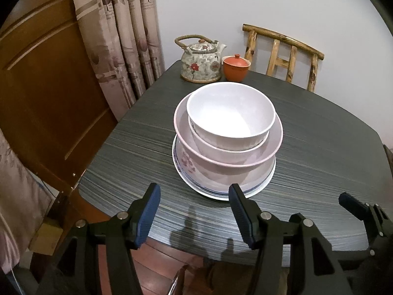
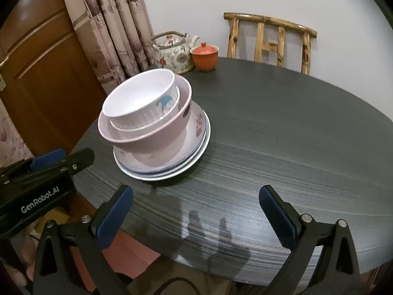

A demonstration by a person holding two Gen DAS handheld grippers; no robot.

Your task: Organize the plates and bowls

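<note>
A stack of dishes stands on the dark round table (image 1: 319, 147). On top is a white bowl (image 1: 231, 113) (image 2: 140, 98), nested in a second white bowl, which sits in a wide pink bowl (image 1: 228, 157) (image 2: 152, 137). Under them lie two or three plates (image 1: 221, 194) (image 2: 172, 172). My left gripper (image 1: 194, 188) is open just in front of the plates' near rim, with nothing between its blue pads. My right gripper (image 2: 195, 189) stands wide open over bare table, to the right of the stack, holding nothing. Each gripper also shows at the edge of the other's view.
At the table's far edge stand a flowered teapot (image 1: 201, 61) and an orange lidded cup (image 1: 235, 67). A wooden chair (image 1: 282, 54) is behind the table. A curtain (image 1: 127, 36) and a wooden door (image 1: 49, 86) are on the left. The table's near edge lies just under both grippers.
</note>
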